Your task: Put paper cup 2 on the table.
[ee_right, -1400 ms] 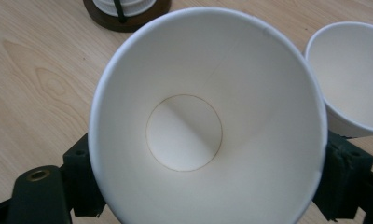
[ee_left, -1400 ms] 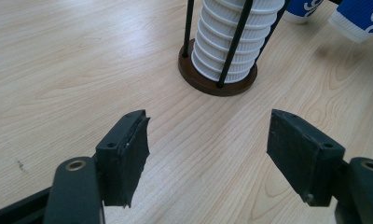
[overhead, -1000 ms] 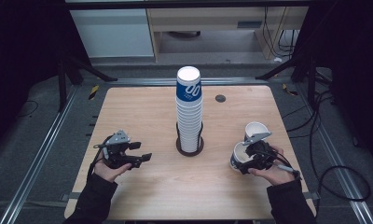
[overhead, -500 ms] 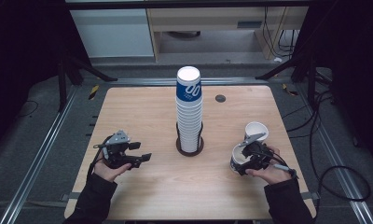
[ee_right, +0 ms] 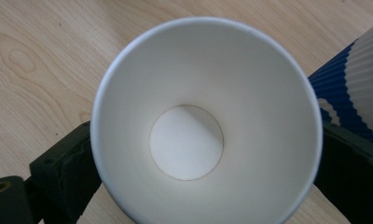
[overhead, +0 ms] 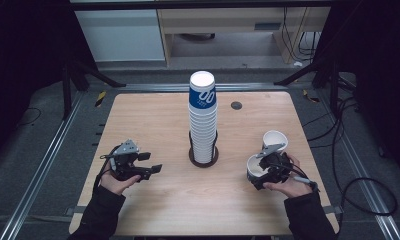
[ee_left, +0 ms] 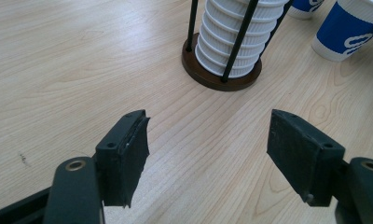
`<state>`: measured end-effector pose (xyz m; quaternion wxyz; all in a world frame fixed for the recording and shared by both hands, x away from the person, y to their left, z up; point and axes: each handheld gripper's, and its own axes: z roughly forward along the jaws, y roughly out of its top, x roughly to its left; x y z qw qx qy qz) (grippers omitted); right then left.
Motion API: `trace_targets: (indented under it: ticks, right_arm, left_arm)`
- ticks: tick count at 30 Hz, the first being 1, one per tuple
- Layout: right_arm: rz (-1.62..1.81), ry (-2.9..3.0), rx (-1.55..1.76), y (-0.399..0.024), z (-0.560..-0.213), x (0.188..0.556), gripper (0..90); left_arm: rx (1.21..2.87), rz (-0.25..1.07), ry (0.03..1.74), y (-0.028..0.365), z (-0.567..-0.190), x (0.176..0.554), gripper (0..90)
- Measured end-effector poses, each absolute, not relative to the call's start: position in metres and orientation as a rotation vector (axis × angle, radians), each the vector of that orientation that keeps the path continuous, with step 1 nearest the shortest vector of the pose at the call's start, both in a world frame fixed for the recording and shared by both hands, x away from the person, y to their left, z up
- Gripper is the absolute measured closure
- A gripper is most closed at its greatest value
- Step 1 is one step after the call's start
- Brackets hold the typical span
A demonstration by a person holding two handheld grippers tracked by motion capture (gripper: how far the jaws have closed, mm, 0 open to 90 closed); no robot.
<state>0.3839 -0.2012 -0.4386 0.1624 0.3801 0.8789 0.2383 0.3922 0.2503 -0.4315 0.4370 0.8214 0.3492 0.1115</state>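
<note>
1. The table [overhead: 153, 125] is pale wood with visible grain, its corners rounded, and it sits in a metal rail frame over a dark grey floor [overhead: 33, 150].
2. Near the table's near-left corner, the left hand [overhead: 115, 181] holds the left tool [overhead: 155, 169] just above the wood, its jaws wide apart with only bare table between them.
3. Near the near-right corner, the right hand [overhead: 288, 185] holds the right tool [ee_right: 203, 186], its jaws pressed on either side of an open paper cup [overhead: 258, 169] whose mouth faces up; its inside is white and empty.
4. Just behind that cup, by the right edge, stands a second cup [overhead: 275, 140], blue and white with ribbed sides. Whether the two cups touch cannot be told.
5. At the table's middle a tall stack of upside-down cups [overhead: 203, 117] stands in a holder [ee_left: 222, 83] with a round brown base and thin black rods.
6. A small dark round disc [overhead: 236, 105] lies toward the far edge, right of the stack; what it is cannot be made out.
7. Beyond the far edge stand a white cabinet [overhead: 120, 32] and a low wooden shelf [overhead: 223, 25], with cables [overhead: 300, 35] to the right.
8. The room's sides are too dark to read, and both sleeves are cut off at the bottom.
</note>
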Motion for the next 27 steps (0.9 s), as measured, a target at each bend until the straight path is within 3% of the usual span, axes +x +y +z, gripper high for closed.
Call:
trace_targets:
  ticks: [12,27]
  right_arm:
    - [0.786,2.436,1.103,-0.215,-0.431,0.367,3.0]
    - [0.862,2.38,1.16,-0.245,-0.447,0.336,3.2]
  left_arm:
    - [2.035,0.281,0.871,0.252,-0.431,0.392,28.4]
    - [2.035,0.285,0.883,0.256,-0.433,0.392,28.4]
